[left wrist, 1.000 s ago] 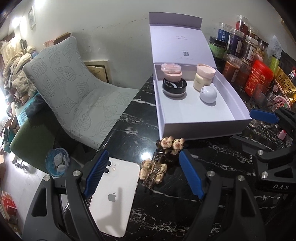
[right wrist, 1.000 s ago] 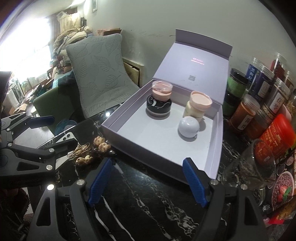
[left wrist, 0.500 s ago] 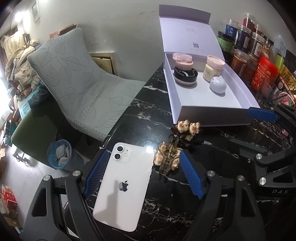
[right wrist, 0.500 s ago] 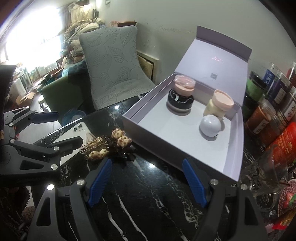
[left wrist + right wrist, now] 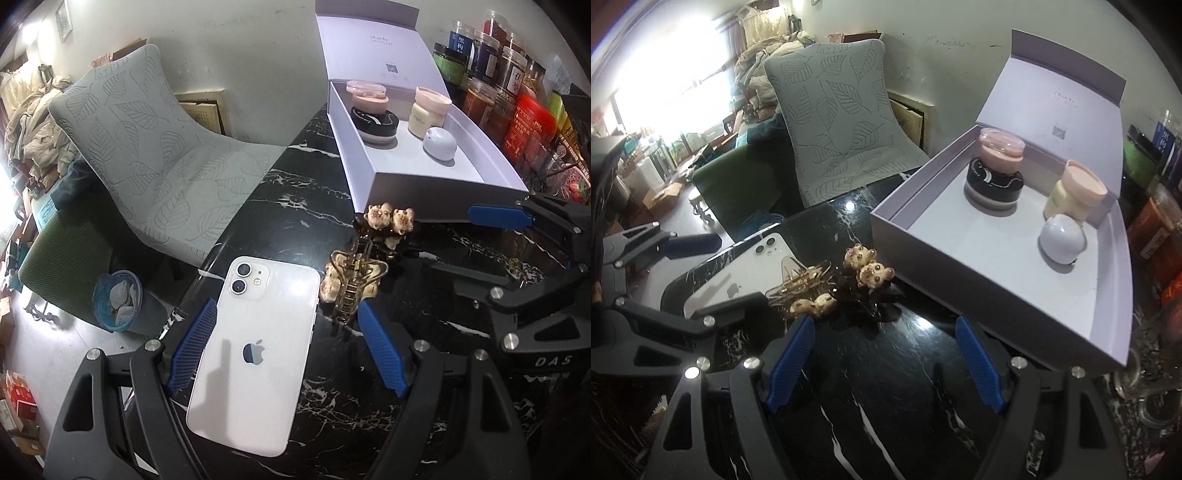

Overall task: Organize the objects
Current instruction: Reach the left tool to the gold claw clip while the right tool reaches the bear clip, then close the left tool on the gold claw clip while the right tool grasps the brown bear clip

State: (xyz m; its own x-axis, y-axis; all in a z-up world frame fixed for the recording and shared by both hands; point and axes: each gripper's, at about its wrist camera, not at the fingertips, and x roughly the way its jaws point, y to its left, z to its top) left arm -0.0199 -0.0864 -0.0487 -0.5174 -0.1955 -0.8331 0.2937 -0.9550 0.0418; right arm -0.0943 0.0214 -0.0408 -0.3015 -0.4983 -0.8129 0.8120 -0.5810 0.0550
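black marble table (image 5: 295,206) with white veins, against a scuffed off-white wall (image 5: 236,44). grey leaf-print chair (image 5: 147,147) beside it, green seat (image 5: 62,254) behind. blown-out bright window (image 5: 665,70) far left, heaped clothes (image 5: 768,40) near it, boxes and clutter on the pale floor (image 5: 55,343).

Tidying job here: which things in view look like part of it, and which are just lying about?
Likely part of the job:
- phone
- hair clips
- open box, holding jars and a white dome
- left gripper and right gripper, both open

Lying about:
- food jars
- glass mug
- chair
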